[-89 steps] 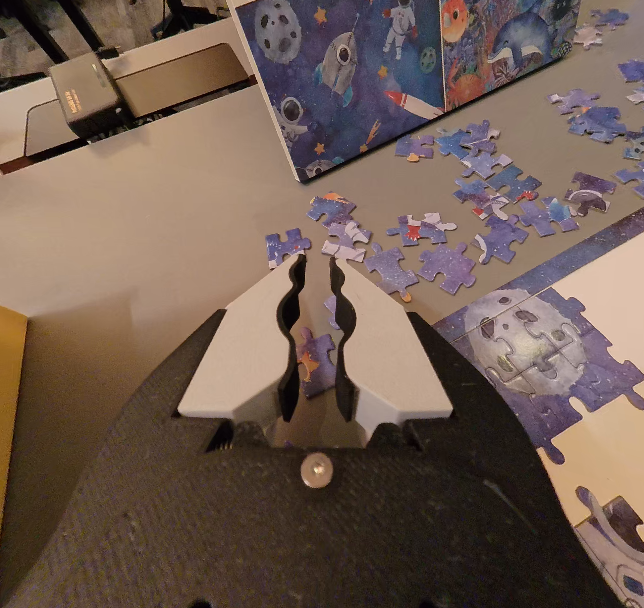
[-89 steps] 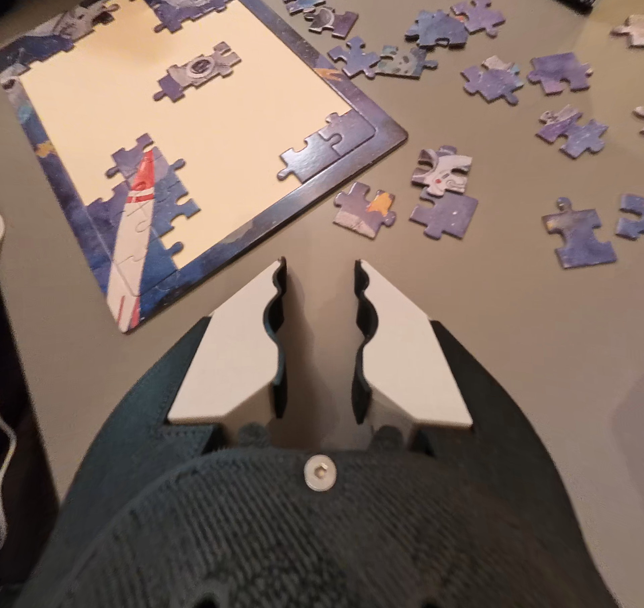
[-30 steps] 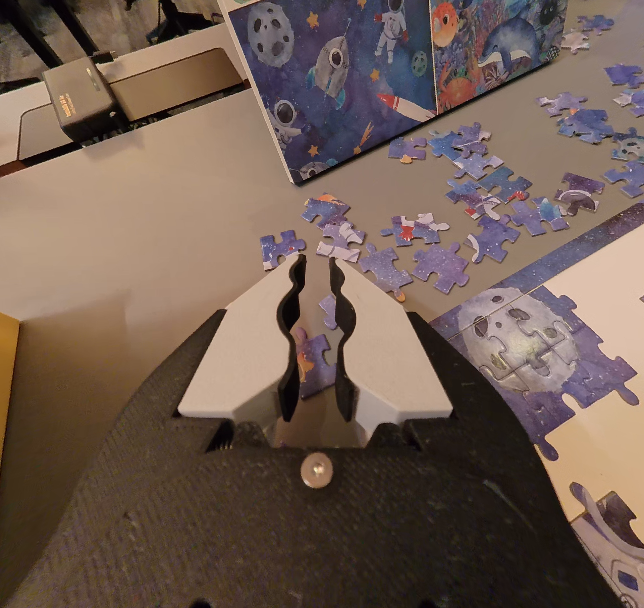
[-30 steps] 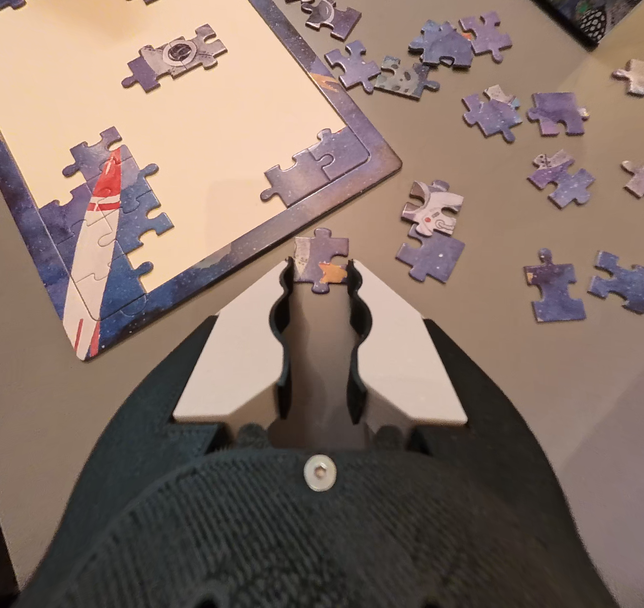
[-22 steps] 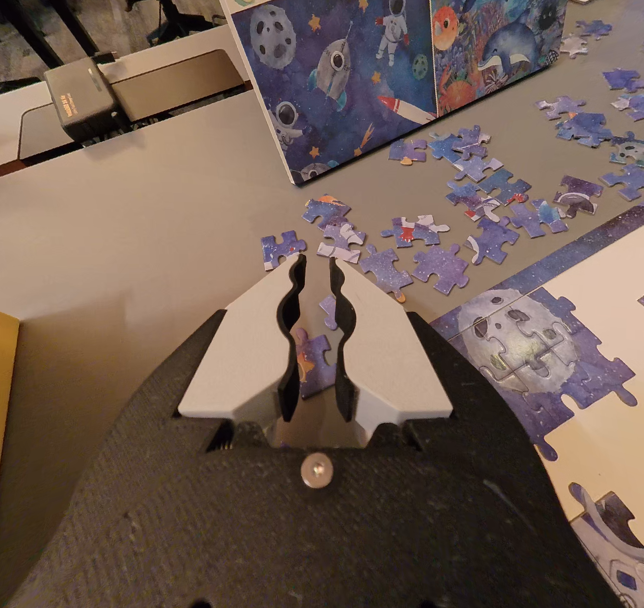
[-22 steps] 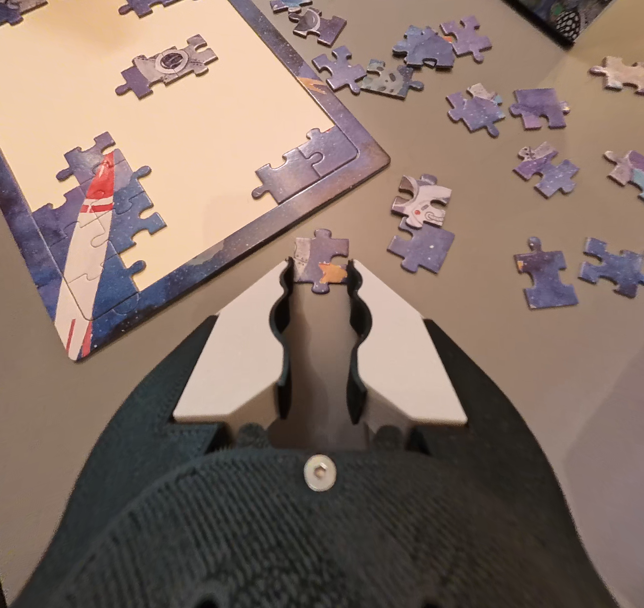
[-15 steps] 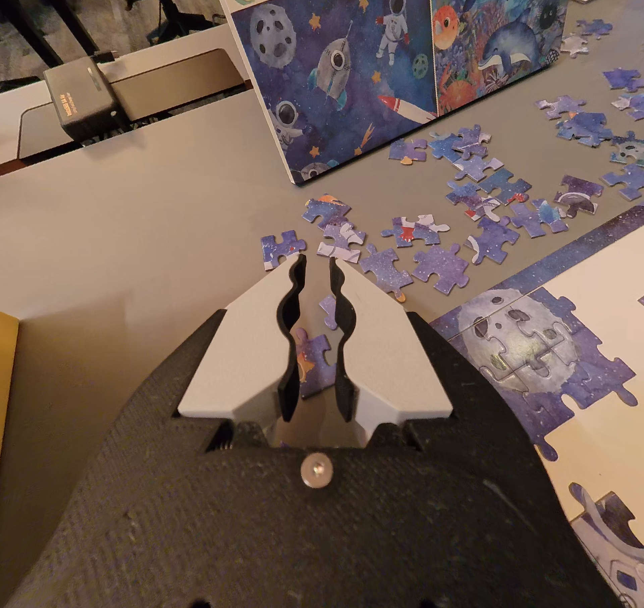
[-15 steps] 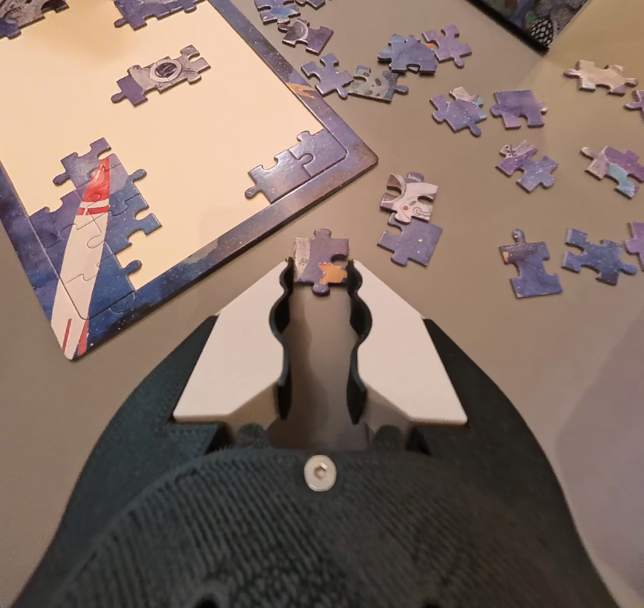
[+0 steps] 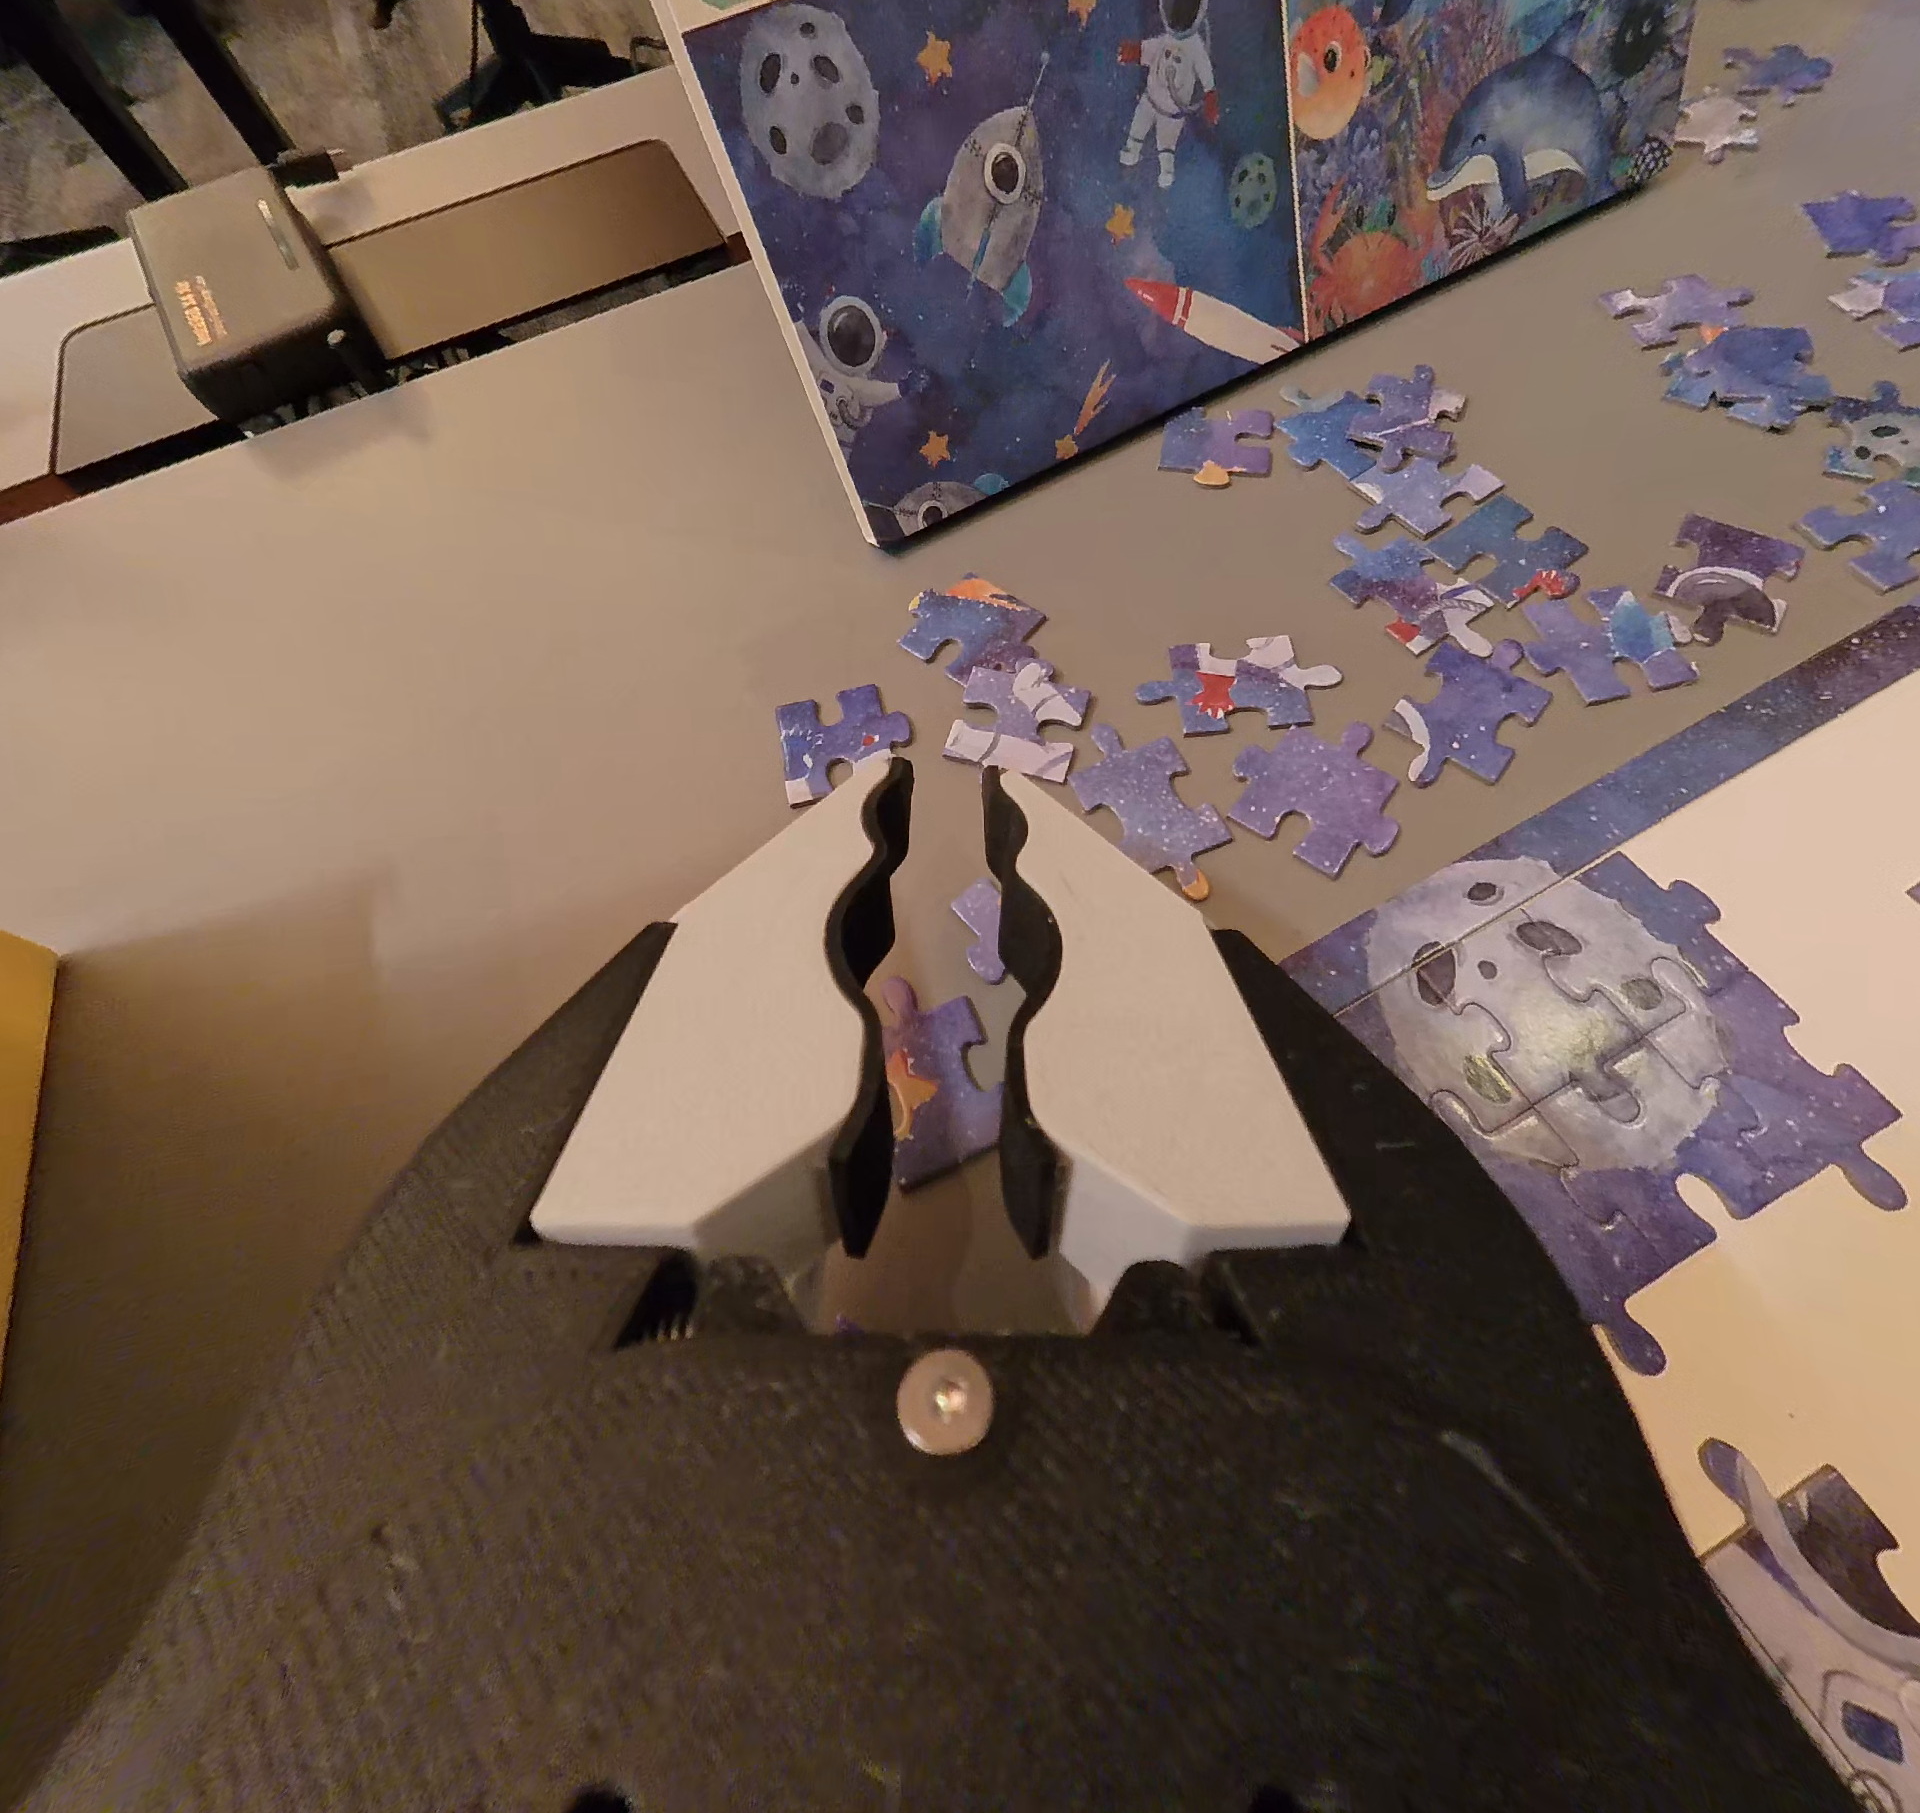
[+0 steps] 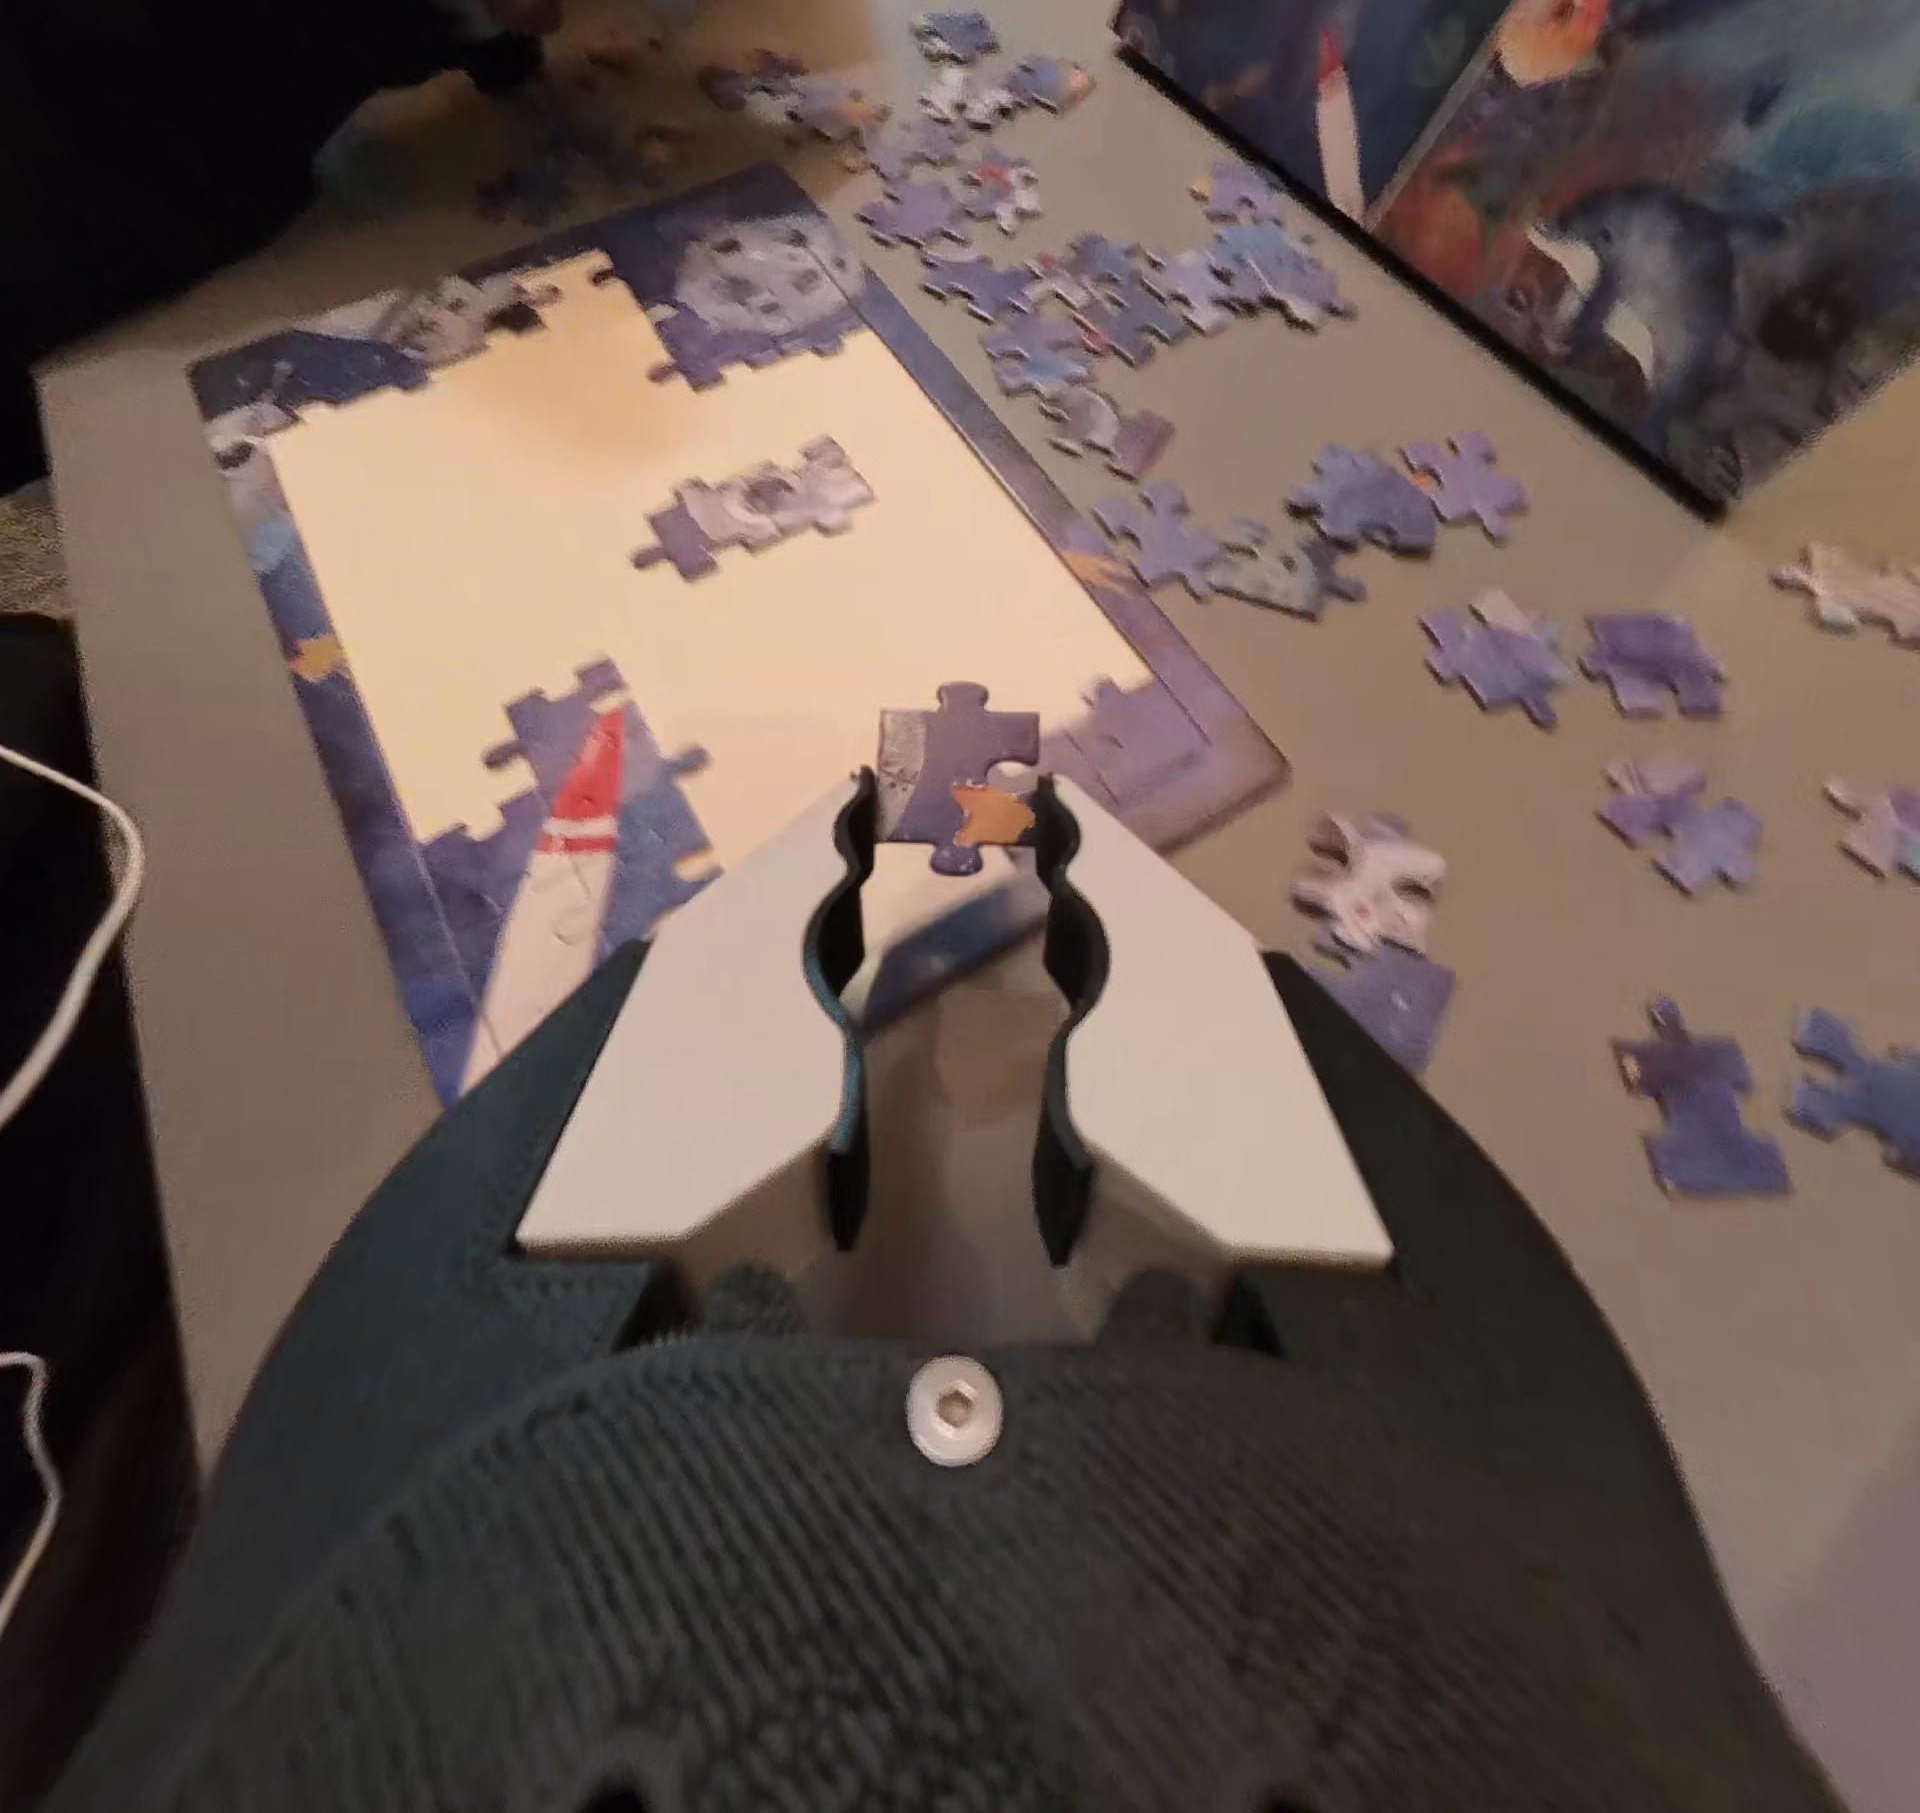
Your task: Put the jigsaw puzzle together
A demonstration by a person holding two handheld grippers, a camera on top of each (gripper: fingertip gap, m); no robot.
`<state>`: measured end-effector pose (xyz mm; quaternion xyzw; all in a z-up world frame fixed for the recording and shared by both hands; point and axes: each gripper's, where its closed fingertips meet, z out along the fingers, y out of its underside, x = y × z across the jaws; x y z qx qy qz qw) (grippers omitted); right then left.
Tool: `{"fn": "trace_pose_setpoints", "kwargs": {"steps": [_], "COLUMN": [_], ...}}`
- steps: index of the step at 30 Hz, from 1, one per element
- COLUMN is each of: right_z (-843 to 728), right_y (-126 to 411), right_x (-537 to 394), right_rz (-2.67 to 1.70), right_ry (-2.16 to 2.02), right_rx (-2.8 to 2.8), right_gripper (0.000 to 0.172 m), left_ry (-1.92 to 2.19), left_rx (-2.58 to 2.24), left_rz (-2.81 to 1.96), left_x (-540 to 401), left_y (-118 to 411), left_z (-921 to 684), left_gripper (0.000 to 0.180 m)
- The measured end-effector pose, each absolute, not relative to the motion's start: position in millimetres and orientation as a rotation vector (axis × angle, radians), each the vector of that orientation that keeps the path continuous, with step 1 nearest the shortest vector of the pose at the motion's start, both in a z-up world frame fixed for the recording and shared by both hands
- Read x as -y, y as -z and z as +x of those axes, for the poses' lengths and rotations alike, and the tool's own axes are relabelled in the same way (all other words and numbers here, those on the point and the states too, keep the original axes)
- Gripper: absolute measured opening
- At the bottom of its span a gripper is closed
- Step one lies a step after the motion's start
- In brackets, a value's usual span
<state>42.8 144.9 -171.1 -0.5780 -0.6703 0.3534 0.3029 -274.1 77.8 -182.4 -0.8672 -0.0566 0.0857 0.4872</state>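
Two grippers: the right gripper [image 10: 956, 797] pinches a purple puzzle piece [image 10: 956, 776] above the puzzle board [image 10: 727, 600]; lower it level at twelve o'clock. The left gripper [image 9: 945, 787] hangs unclenched, grasping nothing, over loose pieces [image 9: 1143, 807].

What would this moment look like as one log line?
right gripper: gripping purple puzzle piece above puzzle board | left gripper: empty, over table

Black textured claw [image 9: 943, 787] bodies, pale grey fingers [image 10: 727, 1025], silver screws [image 9: 943, 1402]

Two grippers [image 9: 940, 776] [image 10: 954, 787] — one puzzle board [image 10: 727, 620], one picture box [image 9: 1143, 205], dozens of loose pieces [image 9: 1314, 797].
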Motion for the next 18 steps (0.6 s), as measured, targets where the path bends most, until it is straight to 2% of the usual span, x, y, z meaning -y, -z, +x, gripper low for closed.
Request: {"fn": "trace_pose_setpoints", "kwargs": {"steps": [5,11,18], "right_z": [-0.4,-40.1,-61.2], "right_y": [165.7,188.7,209.3], "right_x": [-66.0,28.7,65.0], "right_rz": [-1.395,-1.254,-1.164], "right_ry": [-1.058,-1.151,-1.043], "right_rx": [1.941,2.207,2.399], "right_gripper": [0.029,0.029,0.029], "left_ry": [-0.207,-0.203,-0.196], "left_rx": [0.135,0.132,0.126], "left_rz": [-2.108,-2.099,-2.090], "left_x": [-78.0,-78.1,-78.5], "left_y": [181.8,179.3,176.8], "left_z": [-273.6,-272.4,-270.8], "left_gripper": [0.012,0.012,0.012]}}
